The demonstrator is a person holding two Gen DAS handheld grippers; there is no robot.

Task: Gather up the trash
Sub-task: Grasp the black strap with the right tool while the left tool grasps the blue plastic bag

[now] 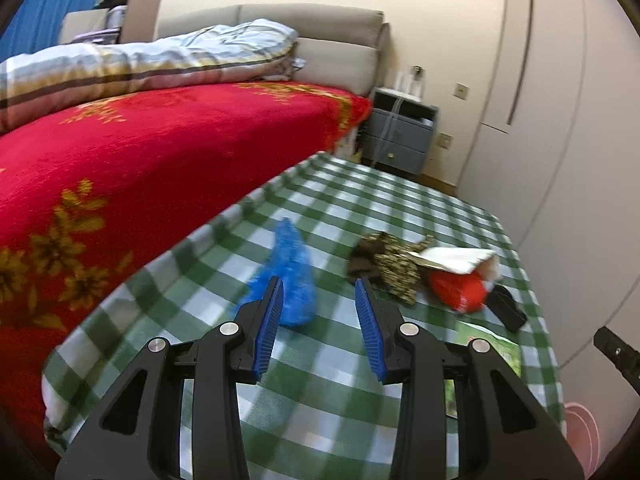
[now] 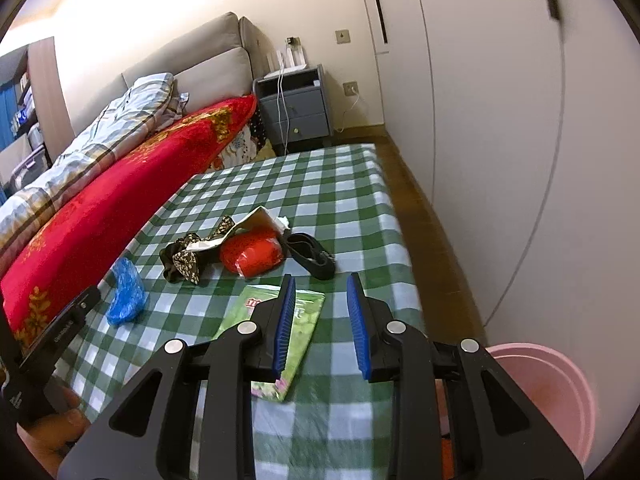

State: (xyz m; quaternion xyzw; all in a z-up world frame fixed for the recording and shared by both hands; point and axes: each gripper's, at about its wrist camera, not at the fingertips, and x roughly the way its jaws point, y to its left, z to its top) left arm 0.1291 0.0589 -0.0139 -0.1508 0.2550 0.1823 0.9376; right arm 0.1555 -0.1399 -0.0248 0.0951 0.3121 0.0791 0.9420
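Observation:
On the green checked tablecloth lie a crumpled blue plastic bag, a patterned brown cloth, a red packet under a white paper bag, a black strap and a flat green packet. My left gripper hovers open just right of the blue bag, with nothing between its pads. My right gripper is open and empty above the green packet's right edge.
A pink bin stands off the table's near right corner. A bed with a red blanket runs along the table's left side. A grey nightstand is behind, and a wardrobe wall lies to the right.

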